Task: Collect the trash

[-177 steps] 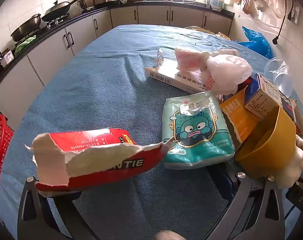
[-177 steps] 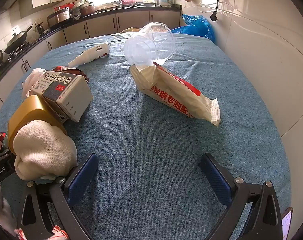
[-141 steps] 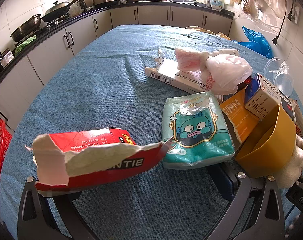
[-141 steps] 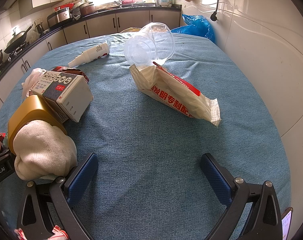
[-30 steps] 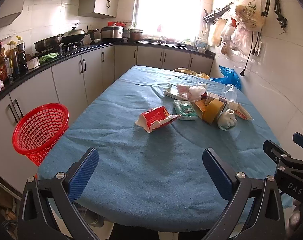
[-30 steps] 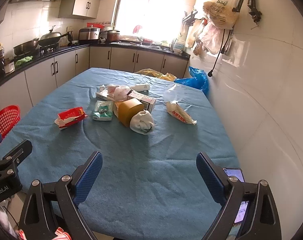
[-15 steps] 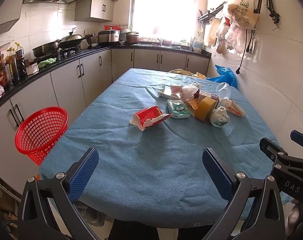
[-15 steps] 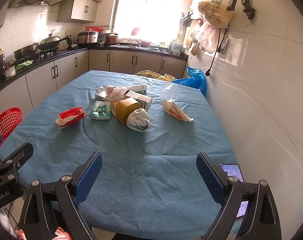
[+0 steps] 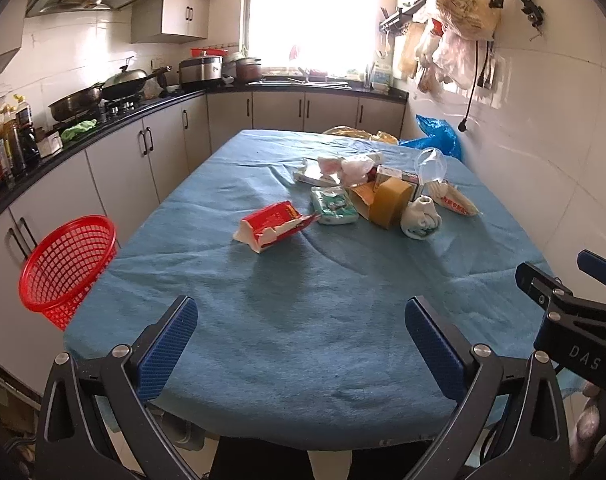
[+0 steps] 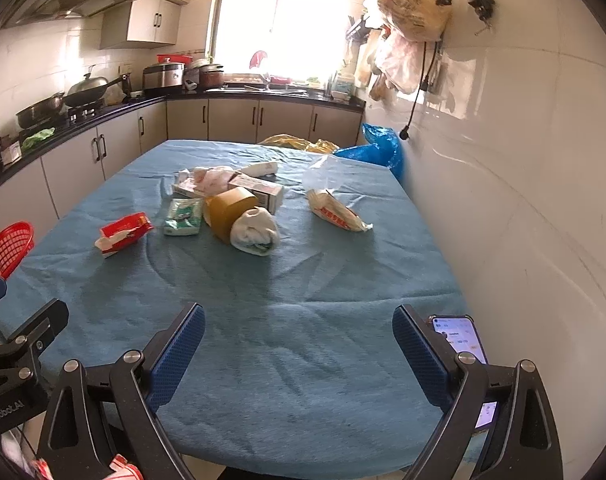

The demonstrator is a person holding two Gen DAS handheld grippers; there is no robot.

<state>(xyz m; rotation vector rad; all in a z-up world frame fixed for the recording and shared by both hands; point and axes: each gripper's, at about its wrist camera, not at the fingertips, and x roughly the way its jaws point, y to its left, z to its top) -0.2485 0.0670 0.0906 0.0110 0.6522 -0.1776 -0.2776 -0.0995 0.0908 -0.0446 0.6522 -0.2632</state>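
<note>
Left gripper: the left gripper [image 9: 301, 340] hangs over the near edge of the table [image 9: 303, 320], its blue pads spread wide with nothing between them.
Right gripper: the right gripper [image 10: 299, 344] sits beside it at the same near edge, pads likewise wide apart and empty; a phone [image 10: 461, 340] lies just beside its right finger.
Nearest trash: the torn red carton [image 9: 275, 226] lies ahead and slightly left of the left gripper's centre line, well apart from both grippers — on the right wrist view it sits far to the left [image 10: 123, 234].
Long axis: the carton runs roughly left to right across the left gripper's view, its torn open end toward the near left.
Nearer hand: the left, by my reading — the carton lies on its side of the table.
Rest of the pile: the green packet [image 9: 333, 206], tan roll [image 9: 391, 202] and white cloth [image 9: 421, 218] cluster beyond and to the right, closer to the right gripper's line.
Destination: the red basket [image 9: 69, 266] stands off the table's left edge, on the left gripper's side.
Judgement: a forward reach comes first; nothing is collected yet.
</note>
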